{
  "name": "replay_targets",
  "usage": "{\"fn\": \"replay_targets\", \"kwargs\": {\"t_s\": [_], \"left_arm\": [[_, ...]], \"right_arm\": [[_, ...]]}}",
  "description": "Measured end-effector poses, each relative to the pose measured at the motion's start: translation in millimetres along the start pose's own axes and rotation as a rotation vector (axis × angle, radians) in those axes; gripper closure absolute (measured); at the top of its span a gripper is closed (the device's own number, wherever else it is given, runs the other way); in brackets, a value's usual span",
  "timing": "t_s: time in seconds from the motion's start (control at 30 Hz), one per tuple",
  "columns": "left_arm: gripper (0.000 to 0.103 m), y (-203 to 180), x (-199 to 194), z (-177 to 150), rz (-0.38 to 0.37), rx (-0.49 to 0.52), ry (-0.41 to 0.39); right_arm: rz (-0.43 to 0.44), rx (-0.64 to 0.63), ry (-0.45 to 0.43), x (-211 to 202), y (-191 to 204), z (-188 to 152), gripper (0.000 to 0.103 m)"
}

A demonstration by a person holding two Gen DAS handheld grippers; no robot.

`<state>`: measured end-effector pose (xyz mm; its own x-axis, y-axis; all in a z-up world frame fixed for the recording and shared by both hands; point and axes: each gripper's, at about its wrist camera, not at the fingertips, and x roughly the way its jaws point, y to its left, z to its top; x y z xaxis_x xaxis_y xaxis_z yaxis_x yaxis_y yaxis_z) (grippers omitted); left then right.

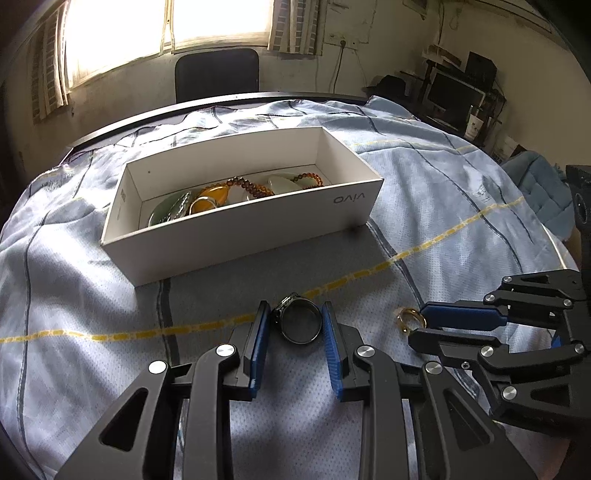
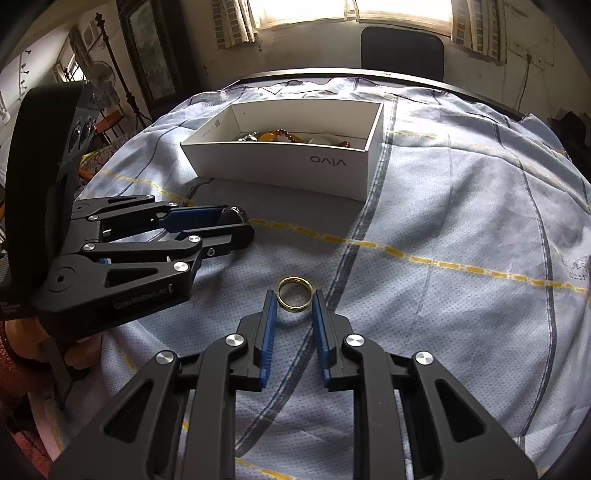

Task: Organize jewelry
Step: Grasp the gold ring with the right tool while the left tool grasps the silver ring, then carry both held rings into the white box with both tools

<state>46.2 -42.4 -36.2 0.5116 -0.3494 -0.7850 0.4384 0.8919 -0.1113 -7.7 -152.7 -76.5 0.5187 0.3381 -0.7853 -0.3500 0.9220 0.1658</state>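
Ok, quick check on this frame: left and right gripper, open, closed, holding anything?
Left gripper: open, fingers either side of the dark ring, not clamped.
Right gripper: open, fingers flanking the gold ring, holding nothing.

In the right wrist view, most of the jewelry (image 2: pixel 284 137) in the white box (image 2: pixel 280 162) was hidden by the near wall; only the tops of beads and stones were seen above it. At the left of that frame the dark ring (image 2: pixel 232 215) was largely covered by the left gripper (image 2: pixel 236 225), and whether its pads touched the ring could not be told. The hand (image 2: pixel 40 343) at the lower left was cut off by the frame edge. In the left wrist view, the gold ring (image 1: pixel 408 320) was partly masked by the right gripper (image 1: pixel 419 326), whose body was cut by the right edge. The window (image 1: pixel 166 26) at the top was blown out.
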Motion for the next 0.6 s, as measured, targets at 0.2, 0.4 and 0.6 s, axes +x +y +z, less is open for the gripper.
{"fn": "replay_targets", "kwargs": {"t_s": [0.2, 0.4, 0.6], "left_arm": [[0.075, 10, -13, 4, -0.036, -0.042, -0.005], [0.075, 28, -45, 29, -0.03, -0.061, -0.047], [0.075, 59, -52, 65, -0.061, -0.164, -0.027]], "right_arm": [[-0.014, 0.008, -0.009, -2, 3, 3, 0.084], [-0.007, 0.023, -0.06, -20, 7, 31, 0.084], [-0.037, 0.017, -0.111, -38, 11, 87, 0.085]]}}
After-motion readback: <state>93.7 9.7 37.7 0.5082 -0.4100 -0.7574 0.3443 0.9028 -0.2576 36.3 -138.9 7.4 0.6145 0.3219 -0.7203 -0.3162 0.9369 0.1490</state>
